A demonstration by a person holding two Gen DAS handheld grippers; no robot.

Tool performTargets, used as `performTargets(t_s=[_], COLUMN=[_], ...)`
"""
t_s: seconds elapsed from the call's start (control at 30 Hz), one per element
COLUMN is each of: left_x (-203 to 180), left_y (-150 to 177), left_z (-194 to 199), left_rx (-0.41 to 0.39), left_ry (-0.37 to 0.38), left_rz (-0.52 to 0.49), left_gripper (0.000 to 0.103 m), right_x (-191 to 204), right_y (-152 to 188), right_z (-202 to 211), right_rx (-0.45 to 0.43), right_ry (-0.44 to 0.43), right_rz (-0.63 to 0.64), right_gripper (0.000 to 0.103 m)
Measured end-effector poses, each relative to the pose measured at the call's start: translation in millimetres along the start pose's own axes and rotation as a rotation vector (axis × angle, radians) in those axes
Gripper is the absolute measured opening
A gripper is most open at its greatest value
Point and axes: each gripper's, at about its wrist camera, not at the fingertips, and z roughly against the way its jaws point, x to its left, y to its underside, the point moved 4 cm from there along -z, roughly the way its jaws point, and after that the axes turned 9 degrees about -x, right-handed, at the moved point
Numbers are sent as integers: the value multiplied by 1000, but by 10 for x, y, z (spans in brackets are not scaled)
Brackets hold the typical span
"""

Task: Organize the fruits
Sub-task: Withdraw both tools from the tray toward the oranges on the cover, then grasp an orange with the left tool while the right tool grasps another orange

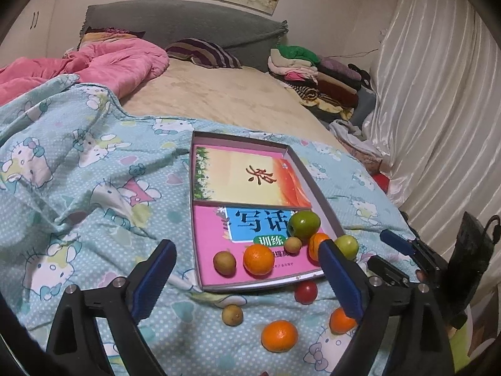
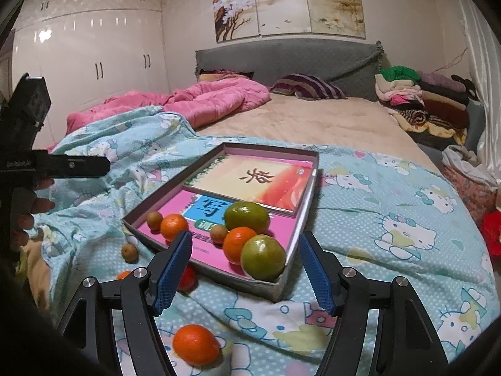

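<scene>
A shallow grey box (image 1: pixel 314 181) (image 2: pixel 310 202) lined with two books lies on the blue cartoon blanket. Its near end holds two green fruits (image 1: pixel 303 226) (image 2: pixel 263 257), two oranges (image 1: pixel 258 259) (image 2: pixel 239 244) and two small brown fruits (image 1: pixel 224 262) (image 2: pixel 154 220). On the blanket lie an orange (image 1: pixel 279 335) (image 2: pixel 196 343), another orange (image 1: pixel 342 321), a red fruit (image 1: pixel 306 292) (image 2: pixel 187 279) and a small brown fruit (image 1: pixel 232 315) (image 2: pixel 129 252). My left gripper (image 1: pixel 249 279) is open and empty, above the loose fruits. My right gripper (image 2: pixel 245 272) is open and empty, at the box's near corner.
A pink quilt (image 2: pixel 200 100) and striped pillow (image 2: pixel 308 86) lie toward the grey headboard. Folded clothes (image 2: pixel 419 100) are stacked at the far right. A white curtain (image 1: pixel 438 109) hangs on the right. A red object (image 2: pixel 491 232) lies at the bed's right edge.
</scene>
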Motion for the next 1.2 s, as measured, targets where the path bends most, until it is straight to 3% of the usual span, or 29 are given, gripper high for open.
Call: performTargets(t_s=[0.43, 1.2], left_x=[-134, -333], left_y=[278, 726], left_z=[-5, -43], left_rx=[28, 116], left_ry=[-34, 12], left_rz=[-60, -126], left_gripper=[97, 97], right_x=[147, 230], right_y=[-54, 195], right_z=[145, 270], right_rx=[-38, 7], right_ry=[2, 22], right_rz=[-9, -24], right_gripper=[78, 80])
